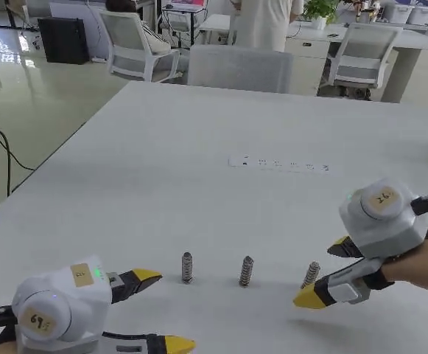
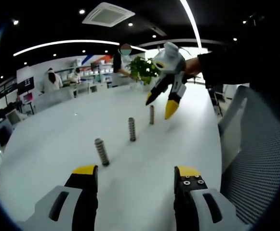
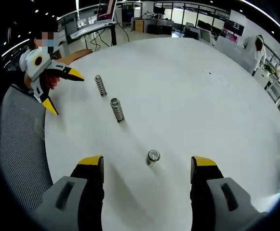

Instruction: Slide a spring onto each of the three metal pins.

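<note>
Three metal pins stand in a row on the white table (image 1: 199, 133), each with a spring on it: left spring (image 1: 187, 267), middle spring (image 1: 246, 271), right spring (image 1: 311, 275). My right gripper (image 1: 323, 271) is open above the right spring, which stands between its yellow-tipped jaws, seen from above (image 3: 153, 157), touching neither. The other two springs (image 3: 117, 109) (image 3: 100, 85) lie beyond. My left gripper (image 1: 162, 310) is open near the table's front left, short of the left spring (image 2: 101, 151), with nothing between its fingertips (image 2: 85, 169).
A socket strip (image 1: 276, 164) is set flush in the table's middle. Grey and white chairs (image 1: 239, 68) stand at the far edge, and a person (image 1: 265, 22) stands behind them. A mesh chair back (image 2: 260, 159) is close to my left gripper's right.
</note>
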